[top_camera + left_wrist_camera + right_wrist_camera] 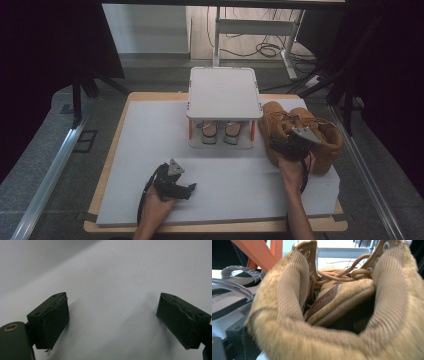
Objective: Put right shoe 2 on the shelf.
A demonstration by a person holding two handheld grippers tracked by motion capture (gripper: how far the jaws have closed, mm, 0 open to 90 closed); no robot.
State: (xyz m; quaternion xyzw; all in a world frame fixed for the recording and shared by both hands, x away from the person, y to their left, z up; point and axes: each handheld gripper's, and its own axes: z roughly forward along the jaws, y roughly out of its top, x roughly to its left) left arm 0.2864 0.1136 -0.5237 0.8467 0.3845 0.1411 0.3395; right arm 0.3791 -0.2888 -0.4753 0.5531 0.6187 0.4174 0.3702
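Two tan lace-up boots stand at the right of the mat, the nearer-left boot [274,120] beside its pair [327,142]. My right gripper [286,146] is at the heel collar of the left boot. In the right gripper view the padded collar [287,302] sits between the jaws, one black jaw outside it at the lower left and the other in the dark opening; the gripper [297,340] looks shut on the collar. My left gripper [191,189] rests low over the mat near the front, jaws wide apart with nothing between them [113,300].
A white two-level shoe rack [224,92] with orange posts [262,252] stands at the back centre, a pair of sandals [218,131] on its lower shelf. The grey mat [150,135] covers the wooden table. Black curtains and frame legs flank both sides.
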